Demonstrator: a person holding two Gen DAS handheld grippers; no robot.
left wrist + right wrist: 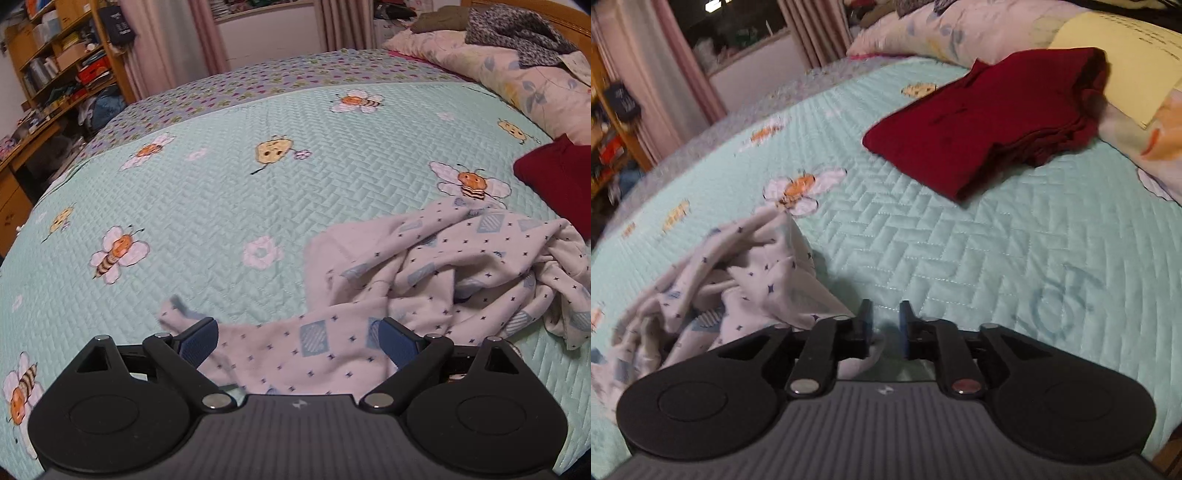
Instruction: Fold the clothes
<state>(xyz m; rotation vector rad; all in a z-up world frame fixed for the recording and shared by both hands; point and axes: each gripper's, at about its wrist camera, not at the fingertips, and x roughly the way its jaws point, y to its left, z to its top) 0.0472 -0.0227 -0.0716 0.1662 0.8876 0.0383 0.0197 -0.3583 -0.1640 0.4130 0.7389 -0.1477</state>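
Left gripper (297,341): jaws spread wide, a strip of the white patterned garment (443,266) lying between them, pads not pressing it as far as I can see. That strip, probably a sleeve or leg, runs roughly 9-to-3 across the bottom of my left view, free end at 9 o'clock, then climbs into the crumpled bulk at 3 o'clock. So the garment's long axis goes low-left to mid-right in that view; the bulk is bunched, no clear heading.

Right gripper (885,326): jaws nearly together with a narrow gap; I see only quilt in that gap. The same garment (738,288) sits just beside it at 9 o'clock, cloth reaching under the left finger; contact I can't tell, the frame is blurred.

Everything lies on the bed (229,192), mint quilt with bee print. Further out, a folded dark red garment (990,122) at 1 o'clock in the right view, well apart from the white one. Beyond that, a floral pillow (509,74) at the headboard end.
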